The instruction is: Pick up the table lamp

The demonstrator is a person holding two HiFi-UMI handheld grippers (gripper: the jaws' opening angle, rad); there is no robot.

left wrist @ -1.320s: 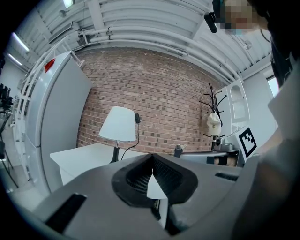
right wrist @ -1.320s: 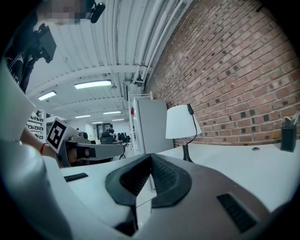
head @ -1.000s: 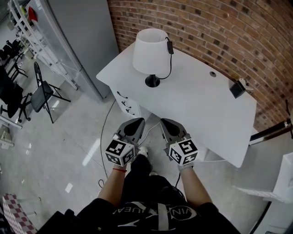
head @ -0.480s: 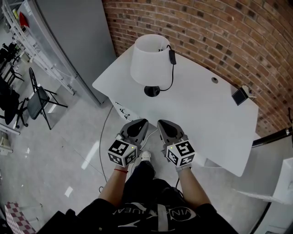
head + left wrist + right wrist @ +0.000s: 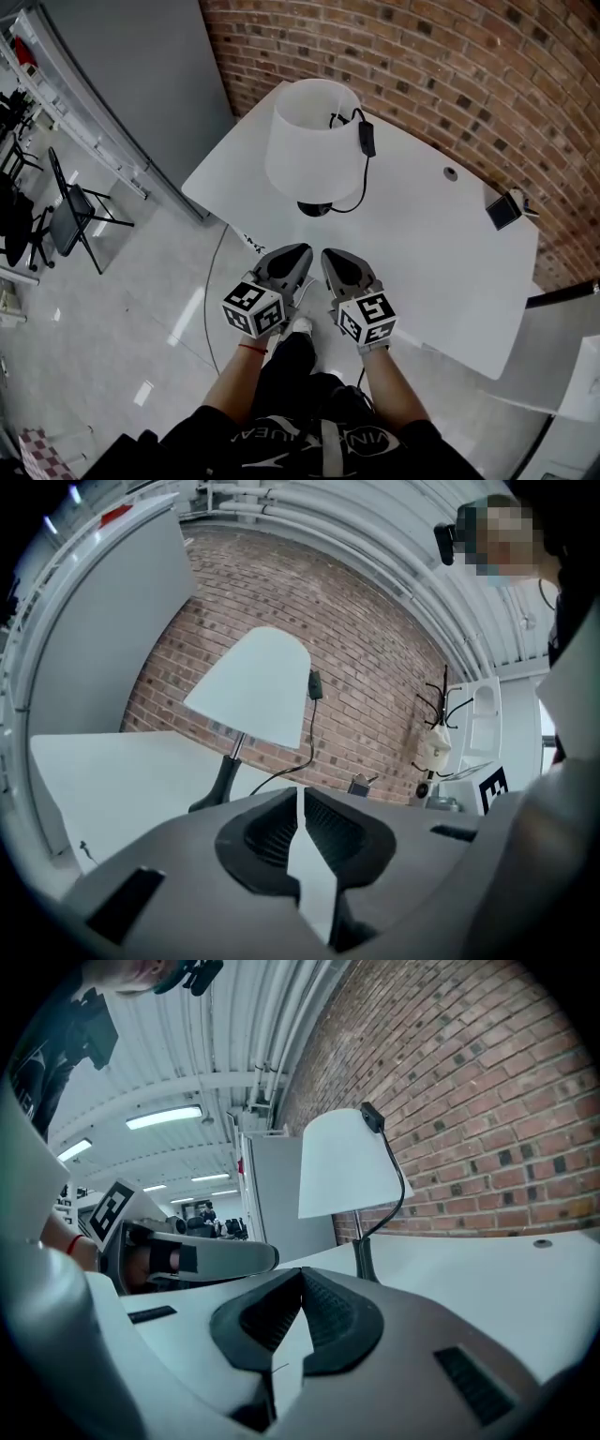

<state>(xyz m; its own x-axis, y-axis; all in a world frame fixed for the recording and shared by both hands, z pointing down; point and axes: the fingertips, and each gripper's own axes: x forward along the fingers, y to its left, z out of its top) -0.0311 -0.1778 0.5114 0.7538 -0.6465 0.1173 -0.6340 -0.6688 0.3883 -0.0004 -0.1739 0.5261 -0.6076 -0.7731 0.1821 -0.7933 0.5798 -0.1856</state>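
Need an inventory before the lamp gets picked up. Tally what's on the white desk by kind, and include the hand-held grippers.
Table lamp: 1
Small dark device: 1
Hand-held gripper: 2 (left hand-held gripper, right hand-held gripper)
Total: 4

- Shade [image 5: 314, 131] of the table lamp [image 5: 315, 164]: matt white and smooth, cloth or paper I couldn't tell
- Its stem [image 5: 239, 746] was bright metal, its base [image 5: 315, 208] smooth black
- The table [image 5: 441, 253] had a smooth, matt white top
- The wall [image 5: 450, 66] was rough brick
- The floor [image 5: 122, 319] was glossy, mirroring the lights
- The left gripper [image 5: 301, 794] and right gripper [image 5: 300, 1274] were matt grey plastic, with ribbed black pads [image 5: 272, 832]
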